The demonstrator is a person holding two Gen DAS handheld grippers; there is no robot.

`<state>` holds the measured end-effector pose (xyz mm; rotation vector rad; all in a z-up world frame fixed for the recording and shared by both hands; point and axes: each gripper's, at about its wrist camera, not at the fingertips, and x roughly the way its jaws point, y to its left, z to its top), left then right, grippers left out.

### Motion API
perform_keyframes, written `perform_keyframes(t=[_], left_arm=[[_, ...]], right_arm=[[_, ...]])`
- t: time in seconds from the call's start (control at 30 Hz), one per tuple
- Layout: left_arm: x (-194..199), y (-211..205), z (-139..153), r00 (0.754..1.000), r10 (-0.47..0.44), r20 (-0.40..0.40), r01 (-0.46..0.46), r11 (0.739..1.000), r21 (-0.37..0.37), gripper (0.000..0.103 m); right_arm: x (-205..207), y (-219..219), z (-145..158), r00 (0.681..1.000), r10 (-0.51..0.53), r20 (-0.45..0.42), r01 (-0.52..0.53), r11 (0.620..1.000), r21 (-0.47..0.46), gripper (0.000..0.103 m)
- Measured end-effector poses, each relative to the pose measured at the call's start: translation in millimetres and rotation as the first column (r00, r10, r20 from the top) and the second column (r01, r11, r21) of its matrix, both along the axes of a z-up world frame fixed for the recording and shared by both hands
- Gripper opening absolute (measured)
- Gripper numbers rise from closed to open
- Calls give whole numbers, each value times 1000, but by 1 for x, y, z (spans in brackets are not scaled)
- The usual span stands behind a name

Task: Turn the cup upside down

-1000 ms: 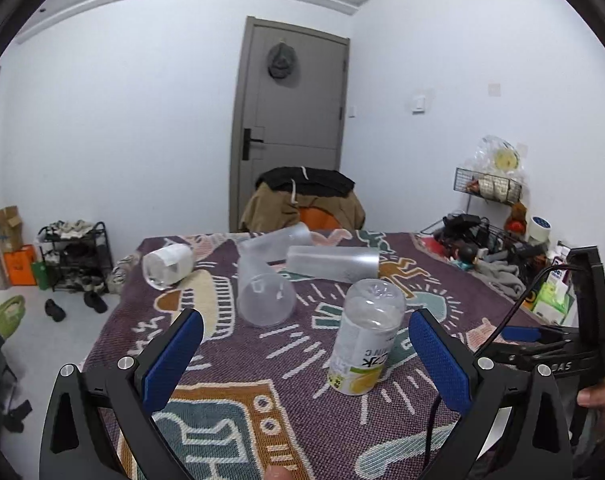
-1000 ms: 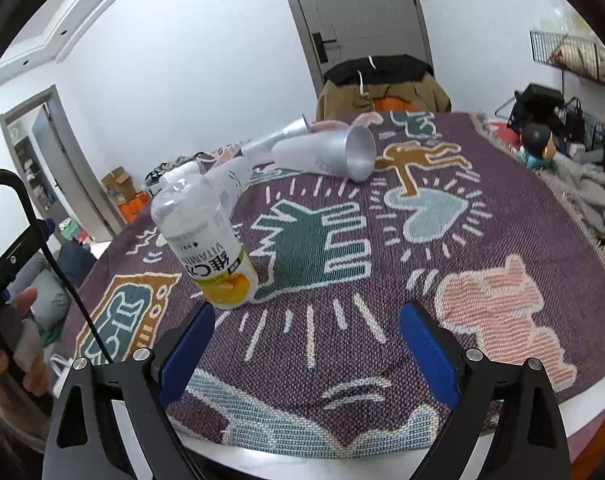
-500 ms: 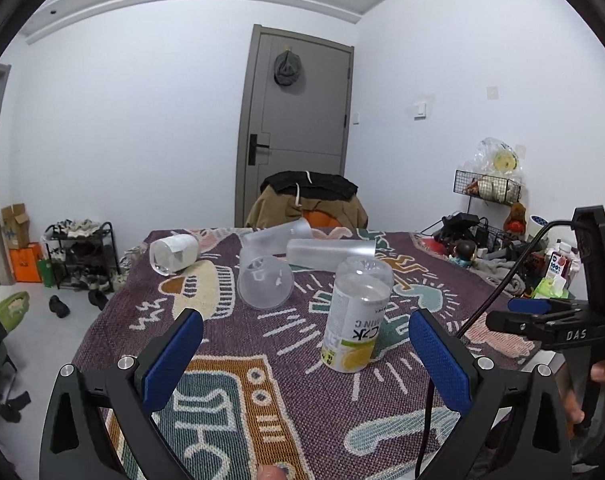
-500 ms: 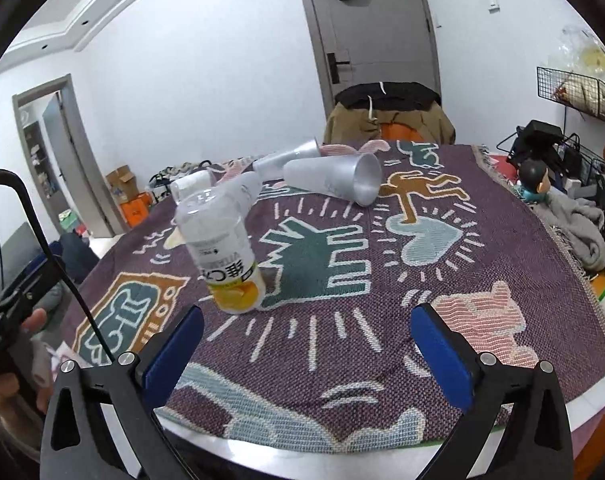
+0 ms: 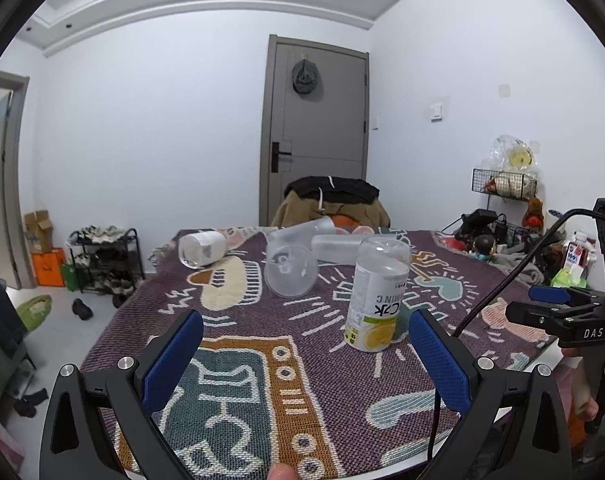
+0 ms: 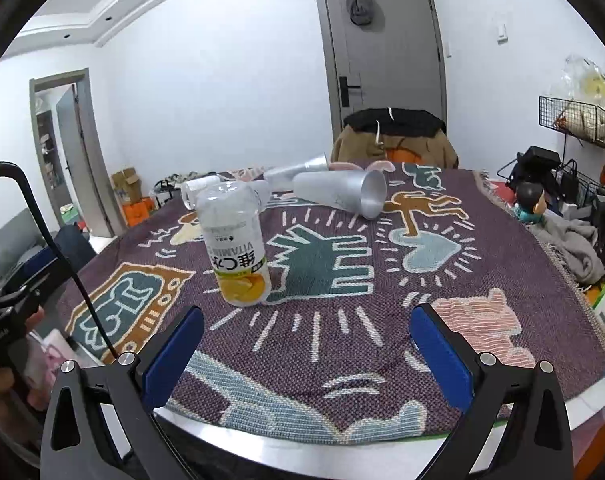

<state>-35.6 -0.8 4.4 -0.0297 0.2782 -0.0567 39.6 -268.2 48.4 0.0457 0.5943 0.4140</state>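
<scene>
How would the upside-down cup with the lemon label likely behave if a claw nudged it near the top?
The lemon-label cup stands tall and narrow on its mouth, already leaning slightly, so it would probably tip rather than slide. It looks like thin, clear, empty plastic: likely light, and may flex under a squeeze. The woven cloth probably grips its rim, favouring toppling. Once down, it would likely roll.

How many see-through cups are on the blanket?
5. One labelled cup stands upside down near the front. Four lie on their sides behind it: one facing us, one far left, two at the back. More may hide behind.
</scene>
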Motion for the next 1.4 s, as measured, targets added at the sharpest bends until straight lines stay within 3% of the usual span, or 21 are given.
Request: perform_keyframes(t=[1.4], left_arm=[[-3,0,-7,999,43,2,-43,999,5,103]], right_arm=[[2,2,-4,1000,0,11,0,1000,-1,103]])
